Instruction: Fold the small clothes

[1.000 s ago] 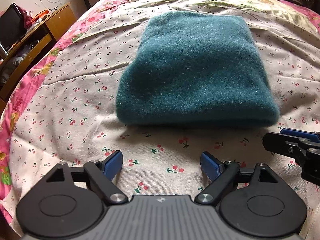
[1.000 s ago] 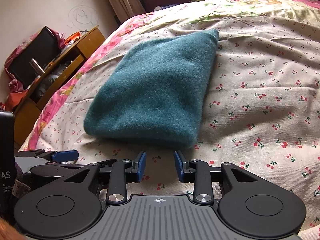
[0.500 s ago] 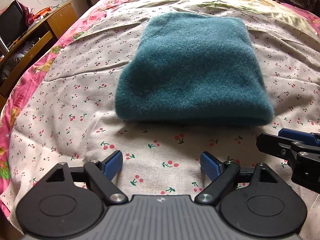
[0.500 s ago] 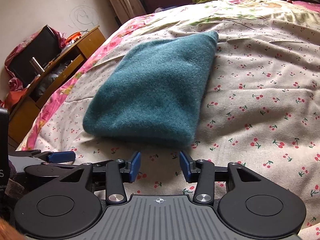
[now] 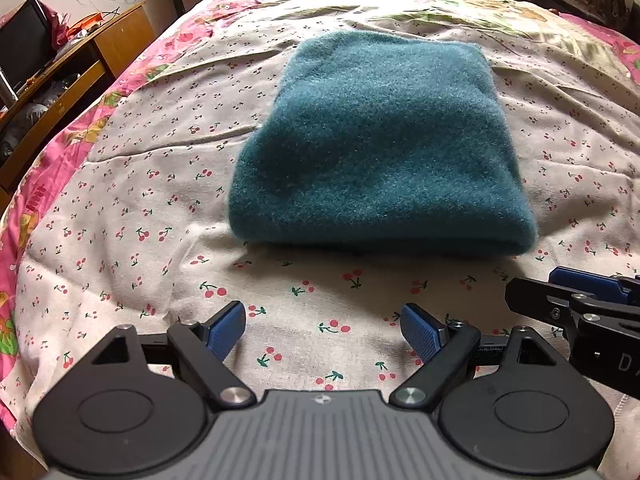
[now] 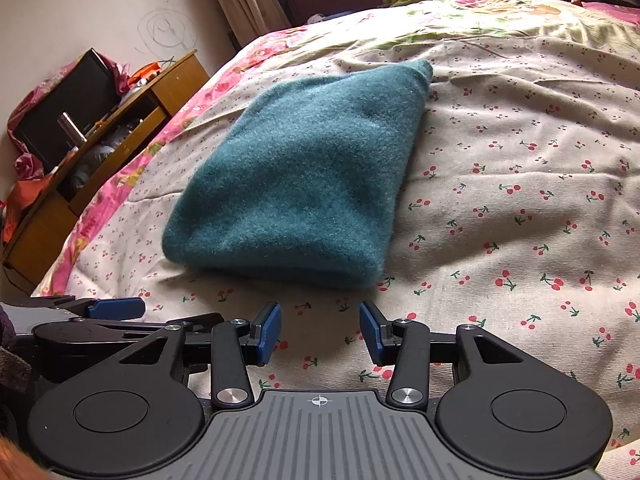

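Bed sheet (image 5: 320, 300), cream w/ small red cherry print, lightly creased, fills the near ground in both views. Pink floral border (image 5: 60, 152) runs down the bed's left edge. Past that edge: wooden shelf unit (image 6: 120, 120) w/ dark screen (image 5: 20, 44) on top, clutter on the shelves. Far wall is pale w/ a scribbled circle; curtains & a dark headboard sit beyond the bed's far end.

Left gripper (image 5: 322, 330): jaws wide, nothing btwn them, blue ribbed pads over bare sheet, apart from the cloth. Right gripper (image 6: 320, 332): jaws moderately wide, nothing btwn them either, blue pads just short of the cloth's near edge, not touching it. The two grippers sit side by side; each shows at the edge of the other's view.

Teal cloth (image 5: 380, 152) lies folded near the middle of the bed, just beyond both grippers. Fuzzy, fleece-like nap, thick & soft. Near edge is a rounded fold; the shape narrows toward the far end, w/ a small peak at the far right corner in the right view.
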